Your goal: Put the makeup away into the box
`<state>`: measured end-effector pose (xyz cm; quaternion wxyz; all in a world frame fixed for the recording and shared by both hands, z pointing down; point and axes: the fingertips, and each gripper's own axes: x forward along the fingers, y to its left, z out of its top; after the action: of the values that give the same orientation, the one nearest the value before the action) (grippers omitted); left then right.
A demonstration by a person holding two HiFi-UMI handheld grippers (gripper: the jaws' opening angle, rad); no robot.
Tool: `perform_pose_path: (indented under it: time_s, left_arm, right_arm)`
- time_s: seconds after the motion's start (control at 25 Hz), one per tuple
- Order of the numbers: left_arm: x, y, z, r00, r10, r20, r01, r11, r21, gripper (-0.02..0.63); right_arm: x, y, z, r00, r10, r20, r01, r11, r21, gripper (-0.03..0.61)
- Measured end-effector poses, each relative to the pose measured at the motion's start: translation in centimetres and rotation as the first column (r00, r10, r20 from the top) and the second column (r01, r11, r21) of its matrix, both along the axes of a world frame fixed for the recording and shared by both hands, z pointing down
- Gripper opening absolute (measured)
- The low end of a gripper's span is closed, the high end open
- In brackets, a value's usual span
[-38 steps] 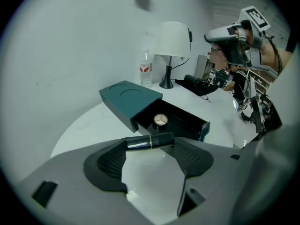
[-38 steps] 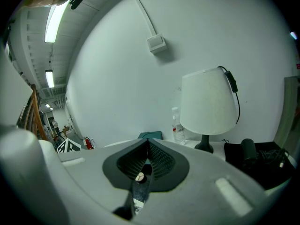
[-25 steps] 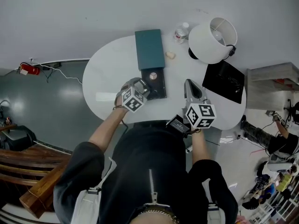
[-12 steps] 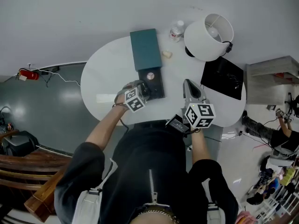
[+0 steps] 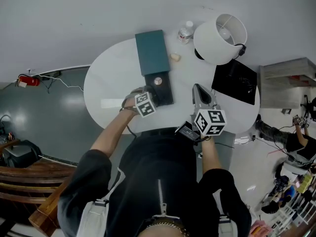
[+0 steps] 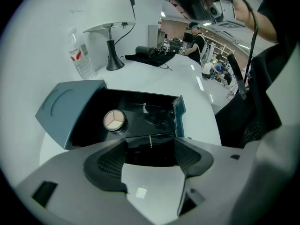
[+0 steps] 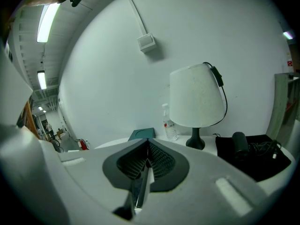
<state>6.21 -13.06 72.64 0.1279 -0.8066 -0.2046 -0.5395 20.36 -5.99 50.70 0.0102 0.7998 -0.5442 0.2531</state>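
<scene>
Box (image 6: 180, 116) open, mostly free; compact (image 6: 114, 121) nr lid (image 6: 65, 109).

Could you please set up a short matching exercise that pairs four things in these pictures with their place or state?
Column one:
1. round compact
2. teal lid
3. left gripper
4. right gripper

Column two:
A. jaws together
B. lying inside the box
C. jaws apart, nothing held
D. swung open

Pairs: 1-B; 2-D; 3-C; 4-A
</scene>
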Motion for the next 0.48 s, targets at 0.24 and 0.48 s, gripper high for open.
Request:
perform_pose_path:
  time_s: [0.24,0.48]
  left_arm:
    - [-0.01,0.3,0.58,0.999,0.017,0.038,-0.017,1.0,0.005,0.321]
    - [-0.14,0.53,0.87,0.998,0.031,0.059,-0.032,0.999,0.02,0.321]
  right_arm:
    - [0.35,0.03,0.18,1.0,0.008,0.003,-0.008,1.0,-0.007,0.006]
    - [0.52,0.02,0.32,1.0,0.008,0.009,-0.008,1.0,-0.01,0.006]
